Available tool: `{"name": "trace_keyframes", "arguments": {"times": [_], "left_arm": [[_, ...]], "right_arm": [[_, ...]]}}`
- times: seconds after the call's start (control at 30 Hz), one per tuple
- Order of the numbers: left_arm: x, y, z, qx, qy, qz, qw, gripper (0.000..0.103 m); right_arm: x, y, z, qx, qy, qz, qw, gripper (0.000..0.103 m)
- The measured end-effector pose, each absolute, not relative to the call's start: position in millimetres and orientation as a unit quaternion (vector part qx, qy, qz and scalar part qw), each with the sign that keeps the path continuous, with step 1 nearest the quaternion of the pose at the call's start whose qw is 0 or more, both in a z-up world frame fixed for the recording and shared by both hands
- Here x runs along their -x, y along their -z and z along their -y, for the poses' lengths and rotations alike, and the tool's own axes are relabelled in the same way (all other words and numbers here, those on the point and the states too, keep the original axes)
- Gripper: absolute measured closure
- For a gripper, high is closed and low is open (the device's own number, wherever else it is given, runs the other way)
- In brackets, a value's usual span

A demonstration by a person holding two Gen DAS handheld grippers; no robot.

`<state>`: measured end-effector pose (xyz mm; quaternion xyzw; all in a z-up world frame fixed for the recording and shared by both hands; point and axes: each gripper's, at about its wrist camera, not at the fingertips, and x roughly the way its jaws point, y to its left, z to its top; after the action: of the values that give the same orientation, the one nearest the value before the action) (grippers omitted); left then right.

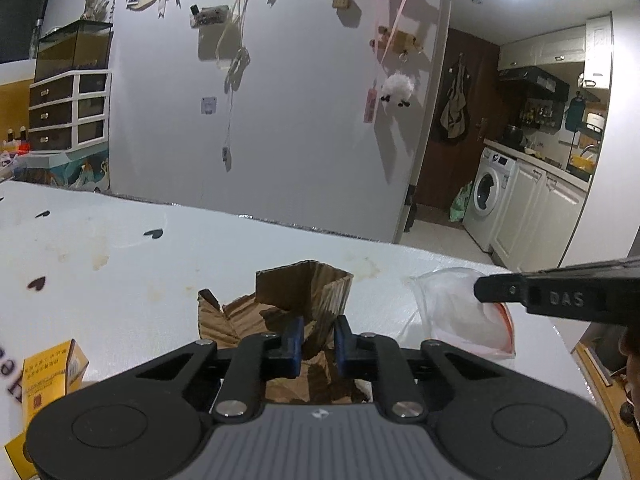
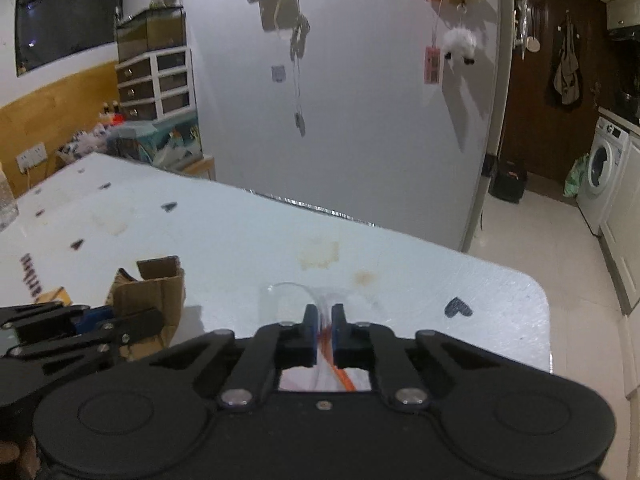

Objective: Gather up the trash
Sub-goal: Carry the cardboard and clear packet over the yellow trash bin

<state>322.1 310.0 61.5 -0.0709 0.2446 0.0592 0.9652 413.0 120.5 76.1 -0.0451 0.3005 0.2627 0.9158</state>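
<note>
A torn piece of brown corrugated cardboard (image 1: 304, 300) lies on the white table (image 1: 120, 264), and my left gripper (image 1: 318, 338) is shut on its near fold. The same cardboard (image 2: 152, 288) shows at the left in the right wrist view, with the left gripper (image 2: 116, 326) on it. To the right lies a clear plastic bag (image 1: 448, 308) with a red-orange strip. My right gripper (image 2: 325, 334) is shut on that bag (image 2: 296, 300), the strip pinched between its blue pads. From the left wrist view, the right gripper's black finger (image 1: 520, 292) reaches in over the bag.
A yellow carton (image 1: 48, 376) sits near the table's front left. Black heart marks and brown stains dot the tabletop (image 2: 400, 256). The table's right corner (image 2: 536, 292) drops to a tiled floor, with a washing machine (image 2: 600, 172) and cabinets beyond. A grey wall hung with trinkets stands behind.
</note>
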Motion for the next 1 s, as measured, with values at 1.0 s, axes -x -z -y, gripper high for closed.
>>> {"name": "trace_keyframes", "arguments": {"times": [1.0], "left_arm": [[-283,-90,-216,0.054,-0.022,-0.209,0.976,0.087]], "right_arm": [[-337,-105,3,-0.026,-0.292,-0.24,0.925,0.102]]}}
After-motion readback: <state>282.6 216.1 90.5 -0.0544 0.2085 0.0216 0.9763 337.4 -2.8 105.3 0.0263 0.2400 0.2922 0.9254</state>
